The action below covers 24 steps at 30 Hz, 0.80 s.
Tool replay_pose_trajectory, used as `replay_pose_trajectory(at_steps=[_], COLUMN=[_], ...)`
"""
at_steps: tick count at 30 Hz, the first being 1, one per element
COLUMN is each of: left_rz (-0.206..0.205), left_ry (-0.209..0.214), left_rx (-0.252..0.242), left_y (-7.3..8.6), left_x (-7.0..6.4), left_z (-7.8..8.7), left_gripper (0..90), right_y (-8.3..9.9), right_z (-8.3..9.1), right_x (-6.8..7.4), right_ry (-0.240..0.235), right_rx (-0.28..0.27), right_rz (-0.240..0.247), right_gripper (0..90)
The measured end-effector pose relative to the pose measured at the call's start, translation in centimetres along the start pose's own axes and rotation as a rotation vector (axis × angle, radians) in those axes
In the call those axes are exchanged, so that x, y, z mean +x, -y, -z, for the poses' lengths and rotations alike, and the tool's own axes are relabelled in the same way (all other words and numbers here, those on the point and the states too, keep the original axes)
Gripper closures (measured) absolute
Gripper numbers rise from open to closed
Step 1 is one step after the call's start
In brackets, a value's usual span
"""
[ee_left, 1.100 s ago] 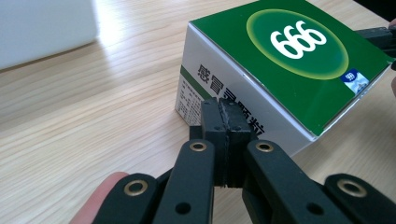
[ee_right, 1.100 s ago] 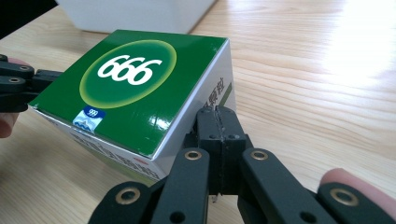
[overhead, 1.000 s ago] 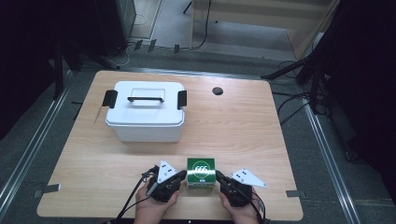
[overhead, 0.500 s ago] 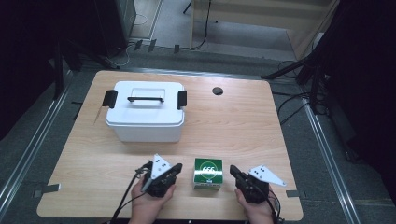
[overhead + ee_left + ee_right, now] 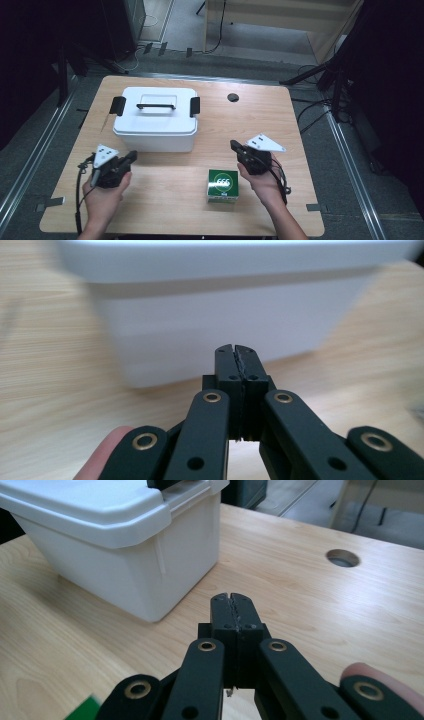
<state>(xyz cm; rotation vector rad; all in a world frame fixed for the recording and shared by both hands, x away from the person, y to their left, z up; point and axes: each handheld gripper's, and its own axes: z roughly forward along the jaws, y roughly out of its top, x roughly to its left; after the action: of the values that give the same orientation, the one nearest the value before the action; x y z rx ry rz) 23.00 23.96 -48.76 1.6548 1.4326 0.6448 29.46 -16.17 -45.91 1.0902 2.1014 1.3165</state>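
A small green box [image 5: 223,185] with a white round logo stands near the table's front edge. A white lidded storage box [image 5: 155,120] with a handle and black side latches stands at the back left. My left gripper [image 5: 132,155] is shut and holds nothing, close to the white box's front left corner. In the left gripper view its closed tips [image 5: 234,349] face the white box wall [image 5: 220,320], blurred. My right gripper [image 5: 233,145] is shut and holds nothing, above and right of the green box. Its tips [image 5: 233,598] point past the white box [image 5: 115,540].
The wooden table [image 5: 300,135] has a round cable hole [image 5: 233,97] at the back middle, also seen as the hole [image 5: 342,558] in the right gripper view. Bare wood lies between the two boxes. Dark stands, cables and floor rails surround the table.
Both grippers have drawn away from the green box: the left one left towards the white box, the right one rightward and forward. The green box ended up slightly further right.
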Motion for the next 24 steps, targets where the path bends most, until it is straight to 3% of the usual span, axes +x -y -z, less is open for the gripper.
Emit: replay_pose_trajectory(at_steps=[4,5,8,10,17,20,24], left_rz=[0.035,0.052,0.067,0.073,0.101,0.088,0.074], left_ry=[-0.061,-0.076,-0.096,-0.108,-0.102,-0.087,-0.058], left_rx=[0.001,0.003,0.009,0.008,0.006,0.011,0.007], left_y=[-0.7,-0.9,-1.2,-1.7,-3.4,-4.3,-4.8], left_x=[3.1,4.2,5.2,6.0,7.2,7.6,7.5], left_z=[-0.2,-0.5,-0.9,-1.7,-3.8,-4.9,-5.4], left_gripper=[90.0,90.0,90.0,90.0,90.0,90.0,90.0], right_y=[-1.0,-1.4,-1.8,-2.5,-3.5,-4.2,-4.5], right_z=[-2.9,-4.2,-5.3,-6.8,-9.3,-10.9,-11.7], right_x=[-0.1,0.0,0.1,0.3,0.9,1.4,1.7], right_ry=[-0.032,-0.051,-0.061,-0.094,-0.118,-0.118,-0.120], right_rx=[0.056,0.080,0.093,0.102,0.134,0.152,0.156], right_rz=[0.008,0.034,0.048,0.074,0.103,0.118,0.117], right_gripper=[90.0,90.0,90.0,90.0,90.0,90.0,90.0])
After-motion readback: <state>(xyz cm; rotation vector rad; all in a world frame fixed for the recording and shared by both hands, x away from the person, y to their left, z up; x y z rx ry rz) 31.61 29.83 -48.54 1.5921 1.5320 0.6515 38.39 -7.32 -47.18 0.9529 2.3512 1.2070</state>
